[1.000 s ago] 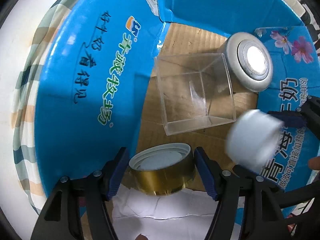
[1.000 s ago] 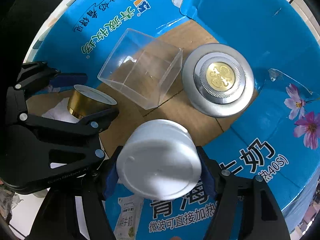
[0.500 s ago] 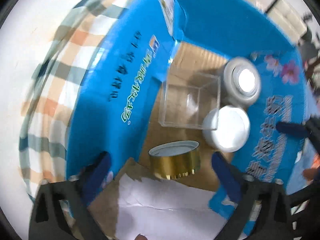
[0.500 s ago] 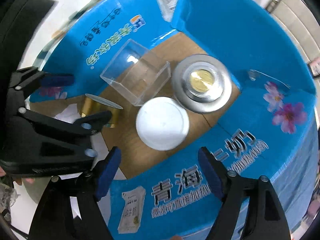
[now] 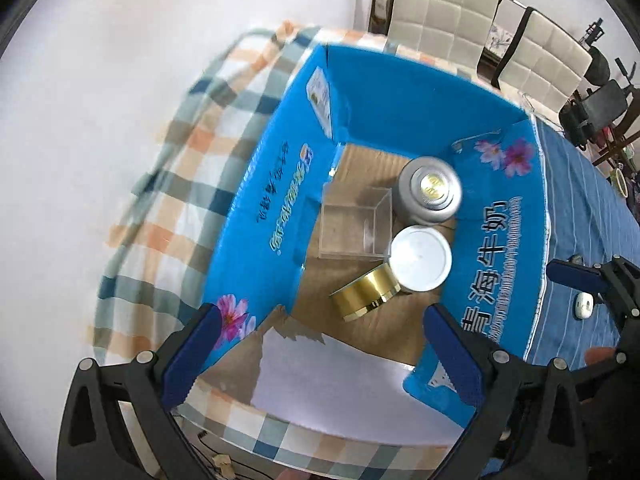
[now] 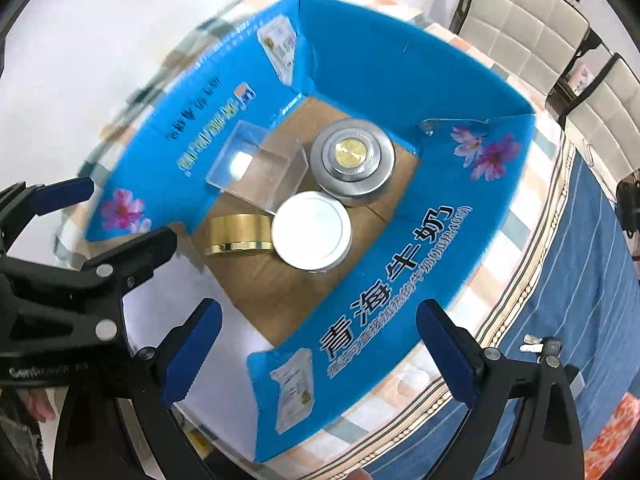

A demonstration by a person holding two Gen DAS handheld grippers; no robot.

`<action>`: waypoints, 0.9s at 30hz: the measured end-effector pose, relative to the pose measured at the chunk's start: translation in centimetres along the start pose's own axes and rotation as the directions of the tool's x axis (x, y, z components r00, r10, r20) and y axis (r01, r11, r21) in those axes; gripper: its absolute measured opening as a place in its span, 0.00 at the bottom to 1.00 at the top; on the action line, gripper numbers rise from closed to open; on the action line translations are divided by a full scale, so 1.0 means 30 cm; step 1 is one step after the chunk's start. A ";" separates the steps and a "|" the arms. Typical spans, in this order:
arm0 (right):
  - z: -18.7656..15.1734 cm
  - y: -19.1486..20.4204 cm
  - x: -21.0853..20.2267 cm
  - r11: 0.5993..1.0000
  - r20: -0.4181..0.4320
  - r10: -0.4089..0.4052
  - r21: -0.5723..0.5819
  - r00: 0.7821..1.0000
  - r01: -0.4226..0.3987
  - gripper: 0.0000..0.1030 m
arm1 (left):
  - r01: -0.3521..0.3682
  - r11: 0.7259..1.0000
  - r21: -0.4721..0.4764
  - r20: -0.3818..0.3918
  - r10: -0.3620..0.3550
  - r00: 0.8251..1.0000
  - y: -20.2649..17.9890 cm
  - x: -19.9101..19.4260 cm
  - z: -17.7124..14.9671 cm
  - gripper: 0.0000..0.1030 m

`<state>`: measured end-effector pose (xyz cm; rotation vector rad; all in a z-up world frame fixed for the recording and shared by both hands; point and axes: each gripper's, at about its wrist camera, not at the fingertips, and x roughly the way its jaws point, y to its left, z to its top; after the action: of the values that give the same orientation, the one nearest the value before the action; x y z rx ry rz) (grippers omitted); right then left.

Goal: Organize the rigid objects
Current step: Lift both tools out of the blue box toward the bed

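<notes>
Left claw: the left gripper (image 5: 320, 354) hangs above the near end of the box. Its two blue fingers (image 5: 188, 350) are spread wide apart and hold nothing.
Right claw: the right gripper (image 6: 318, 354) is also up over the box. Its fingers (image 6: 192, 350) are spread wide too, with nothing between them.
Box: a big blue cardboard box (image 5: 400, 92) sits open on a checked tablecloth (image 5: 176, 208). It has white writing and pink flowers on its walls and a brown floor.
Gold lid: the gold lid (image 5: 366, 292) is inside the box, near the middle of the floor. It is tipped up on one side and leans on the white jar.
White jar: the white jar (image 6: 311, 230) stands on the box floor, touching the gold lid and close to the silver tin.
Clear box: a see-through plastic box (image 6: 258, 172) sits at the far left of the floor, just beside the silver tin.
Silver tin: the round silver tin (image 6: 352, 160) with a gold middle stands at the far end of the box.
Paper: a white sheet (image 5: 332, 372) lies on the box floor at the near end.
Chairs: white padded chairs (image 5: 440, 12) stand behind the table.
</notes>
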<state>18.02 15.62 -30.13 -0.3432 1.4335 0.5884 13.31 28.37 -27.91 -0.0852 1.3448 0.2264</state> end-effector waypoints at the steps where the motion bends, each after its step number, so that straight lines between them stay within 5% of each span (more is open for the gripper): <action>1: -0.009 0.004 -0.015 1.000 0.014 -0.011 0.012 1.000 0.011 0.97 | -0.005 1.000 -0.001 0.014 0.005 1.000 -0.016 -0.029 0.005 1.00; 15: -0.106 -0.090 -0.270 0.987 0.208 -0.009 0.156 0.978 -0.025 0.97 | 0.017 1.000 -0.003 0.168 -0.016 0.986 -0.135 -0.258 0.009 1.00; 21: -0.249 -0.312 -0.340 0.941 0.224 -0.020 0.334 0.974 -0.058 0.97 | 0.059 0.991 0.121 0.182 -0.081 0.980 -0.402 -0.286 0.027 1.00; 27: -0.451 -0.618 -0.331 0.845 0.175 -0.071 0.534 0.982 -0.034 0.97 | 0.107 0.953 0.282 0.106 -0.142 0.984 -0.708 -0.173 0.034 1.00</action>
<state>17.14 -8.68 -24.32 0.1446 1.3445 0.1751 17.71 7.26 -24.09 0.0779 1.2285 -0.0632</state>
